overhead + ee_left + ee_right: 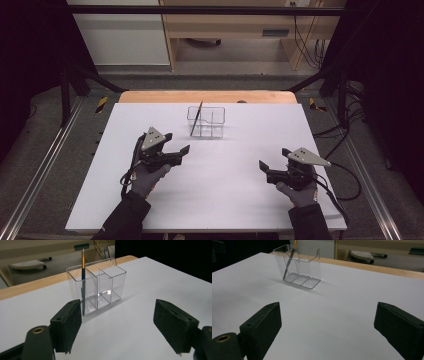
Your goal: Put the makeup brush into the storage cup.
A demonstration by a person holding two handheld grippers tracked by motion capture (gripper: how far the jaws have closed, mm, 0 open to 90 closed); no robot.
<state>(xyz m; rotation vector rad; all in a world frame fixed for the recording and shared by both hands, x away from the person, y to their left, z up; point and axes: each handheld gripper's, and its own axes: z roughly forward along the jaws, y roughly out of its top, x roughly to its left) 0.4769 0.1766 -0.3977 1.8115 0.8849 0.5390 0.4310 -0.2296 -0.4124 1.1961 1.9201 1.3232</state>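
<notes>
A clear plastic organizer [212,123] with several compartments stands at the back middle of the white table top [225,195]. A thin dark brush with a gold ferrule [196,119] leans in its left compartment. My left gripper [178,142] is open and empty, a short way in front and to the left of the organizer [110,285]; the brush [83,277] stands upright in that view. My right gripper [273,158] is open and empty, farther off at the front right. The right gripper view has the organizer [305,267] and brush [289,261] ahead at the upper left.
A wooden table edge [150,96] runs behind the white top. Black frame rails [70,85] flank the table, and cables [345,125] lie on the floor at the right. A wooden desk [225,25] stands beyond.
</notes>
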